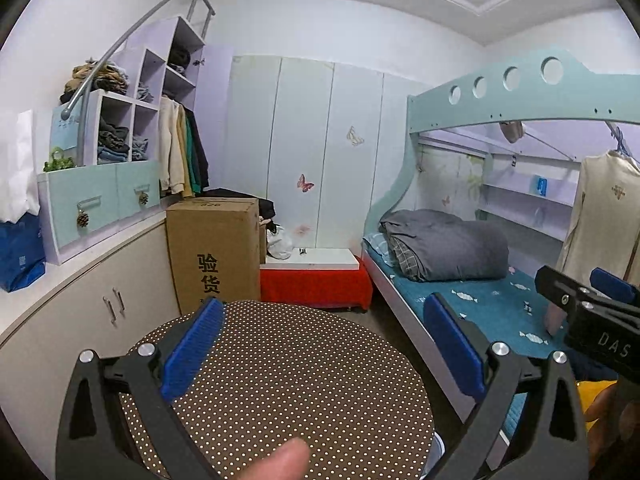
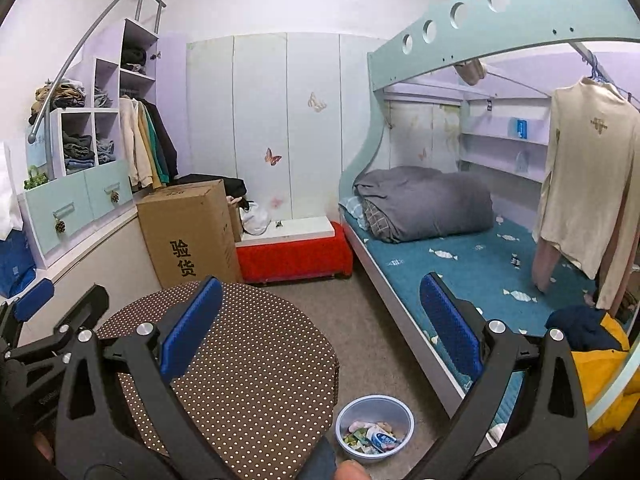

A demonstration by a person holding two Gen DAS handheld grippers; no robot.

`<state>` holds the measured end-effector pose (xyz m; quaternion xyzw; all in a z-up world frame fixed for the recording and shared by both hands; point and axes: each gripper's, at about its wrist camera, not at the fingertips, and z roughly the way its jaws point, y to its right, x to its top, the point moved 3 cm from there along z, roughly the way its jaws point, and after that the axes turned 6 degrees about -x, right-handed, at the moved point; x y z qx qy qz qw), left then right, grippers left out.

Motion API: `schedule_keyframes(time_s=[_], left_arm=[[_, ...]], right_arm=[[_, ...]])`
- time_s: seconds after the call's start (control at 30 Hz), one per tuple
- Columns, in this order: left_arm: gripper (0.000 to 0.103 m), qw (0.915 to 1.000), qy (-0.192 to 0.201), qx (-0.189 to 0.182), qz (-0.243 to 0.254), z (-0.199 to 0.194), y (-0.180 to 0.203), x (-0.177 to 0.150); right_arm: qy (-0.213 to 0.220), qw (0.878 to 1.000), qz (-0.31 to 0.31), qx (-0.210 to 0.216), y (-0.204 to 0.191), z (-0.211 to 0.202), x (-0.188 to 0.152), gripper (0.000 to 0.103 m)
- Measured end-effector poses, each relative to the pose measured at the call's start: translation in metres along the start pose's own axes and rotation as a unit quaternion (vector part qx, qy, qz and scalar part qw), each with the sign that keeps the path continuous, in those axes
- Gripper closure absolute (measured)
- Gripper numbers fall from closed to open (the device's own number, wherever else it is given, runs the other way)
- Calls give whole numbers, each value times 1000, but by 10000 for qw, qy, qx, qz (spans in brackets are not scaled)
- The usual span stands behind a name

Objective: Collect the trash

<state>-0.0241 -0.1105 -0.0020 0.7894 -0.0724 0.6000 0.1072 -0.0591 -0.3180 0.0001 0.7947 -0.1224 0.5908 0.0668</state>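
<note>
A clear plastic bowl (image 2: 375, 428) stands on the carpet beside the round table, holding several crumpled wrappers (image 2: 372, 436). My right gripper (image 2: 320, 328) hangs open above the dotted tabletop (image 2: 248, 364) and the floor, with nothing between its blue pads (image 2: 192, 324). My left gripper (image 1: 324, 348) is open too, held over the same round dotted table (image 1: 300, 380), empty. In the left wrist view the right gripper (image 1: 592, 300) shows at the right edge; the left gripper (image 2: 36, 320) shows at the left edge of the right wrist view. A fingertip (image 1: 280, 460) sits at the bottom.
A cardboard box (image 2: 188, 232) and a red-covered low bench (image 2: 296, 256) stand behind the table. A bunk bed (image 2: 460, 268) with a grey quilt runs along the right. White cabinets (image 1: 80, 320) line the left. A hanging cream shirt (image 2: 584, 184) and a yellow garment (image 2: 604, 372) are at the right.
</note>
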Motion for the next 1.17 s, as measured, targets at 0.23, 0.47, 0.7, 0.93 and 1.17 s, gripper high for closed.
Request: schedule_keyframes(time_s=[0.23, 0.47, 0.7, 0.93, 1.17], left_arm=[[5, 10000, 38, 46, -55, -12, -1, -4], [5, 9999, 105, -11, -15, -19, -3, -1], [5, 9999, 105, -108, -1, -18, 2, 0], [5, 9999, 78, -61, 81, -15, 6, -2], [5, 9999, -15, 55, 133, -7, 12, 0]], right_arm=[[108, 9999, -44, 62, 0, -9, 0, 6], [169, 9998, -58, 72, -1, -15, -1, 6], [185, 9998, -73, 37, -1, -16, -1, 6], [167, 9998, -56, 128, -3, -12, -3, 6], [154, 9998, 20, 101, 4, -9, -4, 6]])
